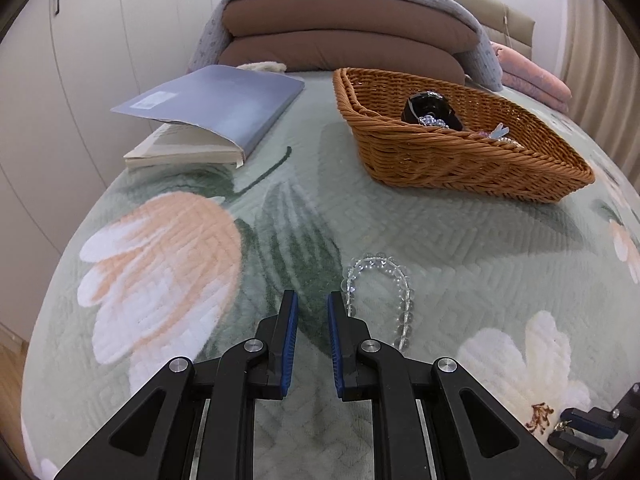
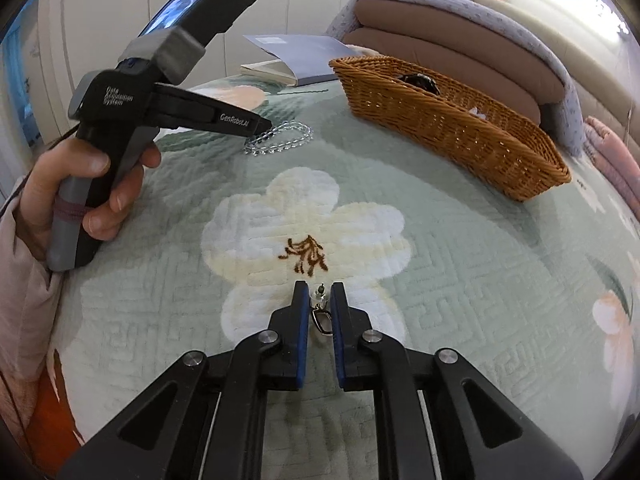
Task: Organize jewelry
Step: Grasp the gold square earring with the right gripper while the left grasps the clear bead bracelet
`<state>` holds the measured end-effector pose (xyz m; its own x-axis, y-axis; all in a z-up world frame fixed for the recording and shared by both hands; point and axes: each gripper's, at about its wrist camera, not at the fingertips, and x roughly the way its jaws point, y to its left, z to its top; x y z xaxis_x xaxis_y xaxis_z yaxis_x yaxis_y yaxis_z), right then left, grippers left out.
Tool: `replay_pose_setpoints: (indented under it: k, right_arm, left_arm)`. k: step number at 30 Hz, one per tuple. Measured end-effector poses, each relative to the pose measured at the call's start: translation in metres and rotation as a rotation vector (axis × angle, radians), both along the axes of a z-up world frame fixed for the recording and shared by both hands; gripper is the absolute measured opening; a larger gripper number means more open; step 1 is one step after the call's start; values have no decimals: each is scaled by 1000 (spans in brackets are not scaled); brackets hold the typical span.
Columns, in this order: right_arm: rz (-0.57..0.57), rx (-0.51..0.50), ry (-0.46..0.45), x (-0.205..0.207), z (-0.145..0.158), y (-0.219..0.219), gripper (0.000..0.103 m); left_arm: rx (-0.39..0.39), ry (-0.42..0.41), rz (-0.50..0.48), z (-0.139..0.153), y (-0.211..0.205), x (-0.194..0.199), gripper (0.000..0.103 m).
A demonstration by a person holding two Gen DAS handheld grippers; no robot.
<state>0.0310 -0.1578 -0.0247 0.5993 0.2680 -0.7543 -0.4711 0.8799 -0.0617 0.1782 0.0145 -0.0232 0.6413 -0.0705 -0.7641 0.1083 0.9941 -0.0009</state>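
Observation:
A clear bead bracelet (image 1: 380, 292) lies on the floral bedspread, just right of my left gripper (image 1: 313, 300), which is open and empty; its right finger touches or nearly touches the beads. The bracelet also shows in the right wrist view (image 2: 280, 138) under the left gripper's tip (image 2: 260, 126). My right gripper (image 2: 320, 292) stands over the bedspread with a small clear earring with a metal hook (image 2: 321, 308) between its fingers; the jaws are narrowly apart around it. A wicker basket (image 1: 460, 156) holds a black round item (image 1: 428, 108) and small jewelry pieces (image 1: 496, 132).
A grey-blue book (image 1: 208, 108) lies open face down at the far left of the bed. Folded brown and blue-grey bedding (image 1: 344, 32) is stacked behind the basket. Pink folded blankets (image 1: 532, 80) are at the far right. White wardrobes stand to the left.

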Motion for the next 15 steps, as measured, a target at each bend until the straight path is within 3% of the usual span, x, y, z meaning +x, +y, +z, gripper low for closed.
replay_pose_setpoints:
  k: [4, 10, 12, 15]
  right_arm:
    - [-4, 13, 2, 0, 0, -3, 13]
    - [-9, 6, -11, -3, 0, -2, 13]
    - [-15, 15, -14, -3, 1, -4, 13]
    - [-33, 52, -15, -1, 4, -12, 13]
  left_arm:
    - [-7, 2, -1, 0, 2, 0, 15]
    - [53, -8, -14, -2, -8, 0, 15]
    - [68, -17, -21, -2, -11, -1, 4]
    - [61, -37, -18, 2, -9, -4, 1]
